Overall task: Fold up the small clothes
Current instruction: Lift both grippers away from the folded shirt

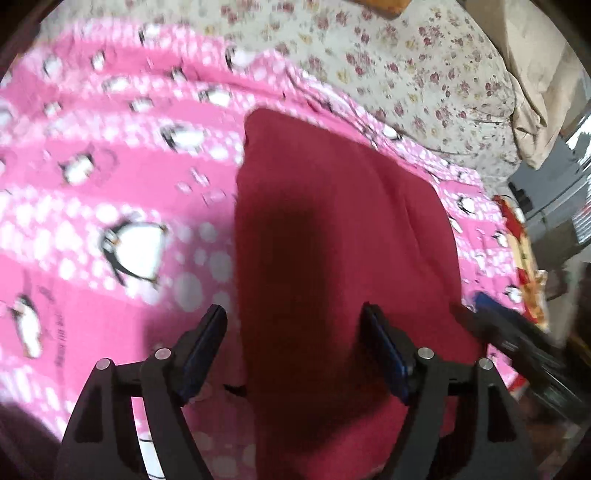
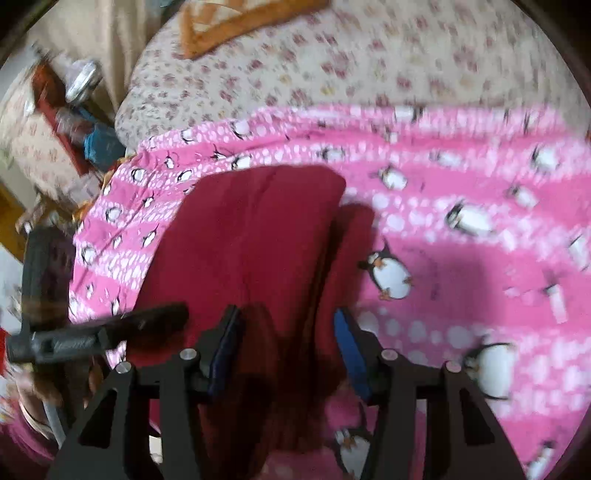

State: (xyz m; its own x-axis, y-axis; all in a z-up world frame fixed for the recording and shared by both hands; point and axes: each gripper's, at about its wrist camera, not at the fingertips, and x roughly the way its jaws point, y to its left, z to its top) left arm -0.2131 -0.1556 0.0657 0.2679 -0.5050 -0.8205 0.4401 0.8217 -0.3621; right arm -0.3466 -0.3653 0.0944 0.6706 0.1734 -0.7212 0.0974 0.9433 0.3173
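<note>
Garment: a dark red folded cloth (image 1: 332,236) is lying flat on the pink penguin-print blanket (image 1: 110,184), nearer the blanket's right edge in the left wrist view. In the right wrist view a fold is showing along its right side, where one red layer (image 2: 354,236) is peeking out from under the upper one.

Left gripper (image 1: 295,314): its jaws are standing spread wide, pinching nothing. The left finger is hanging over the pink blanket just beside the garment's left edge, and the right finger is hanging over the red cloth itself. Whether the tips are touching the fabric is hard to tell.

Right gripper (image 2: 286,317): its jaws are also standing apart, with blue pads (image 2: 351,347) facing inward. Red cloth is filling the gap between them, but the fingers are not pressing together on it, as far as the blurred view allows.

Other gripper seen: the left tool is showing as a dark blurred bar at the left edge of the right wrist view, over the garment's near left corner.

Blanket: it is spreading over a cream floral bedsheet (image 1: 424,74), which is running along the blanket's far edge.

Pillow: an orange-trimmed cushion (image 2: 236,26) is resting on the floral sheet beyond the blanket.
</note>
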